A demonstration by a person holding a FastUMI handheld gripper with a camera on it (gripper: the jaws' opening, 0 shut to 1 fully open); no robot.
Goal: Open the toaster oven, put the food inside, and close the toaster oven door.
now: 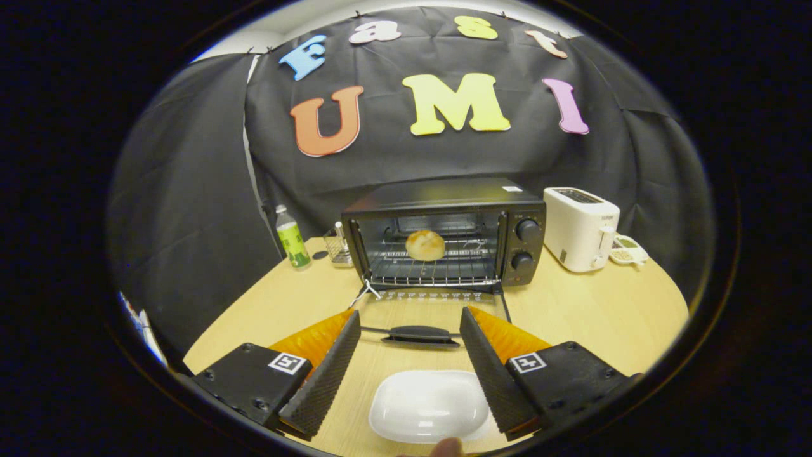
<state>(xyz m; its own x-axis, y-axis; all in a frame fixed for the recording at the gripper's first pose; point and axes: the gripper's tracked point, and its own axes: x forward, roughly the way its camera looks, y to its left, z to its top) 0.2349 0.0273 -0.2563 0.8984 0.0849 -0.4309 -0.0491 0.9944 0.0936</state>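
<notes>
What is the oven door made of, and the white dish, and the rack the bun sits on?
The oven door, lying open just ahead of the open claw, looks like clear glass: the table's wood shows through it. The white dish between the fingers looks glossy, ceramic or plastic. The rack under the bun looks like shiny metal wire.

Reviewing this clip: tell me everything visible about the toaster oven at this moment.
The toaster oven is a black metal-looking box standing upright on the wooden table, between a small wire basket and a white toaster. Its glass door hangs fully open, lying flat toward the open tongs, dark handle between their fingers. A round bun sits on the wire rack. Two knobs sit on its right panel.
</notes>
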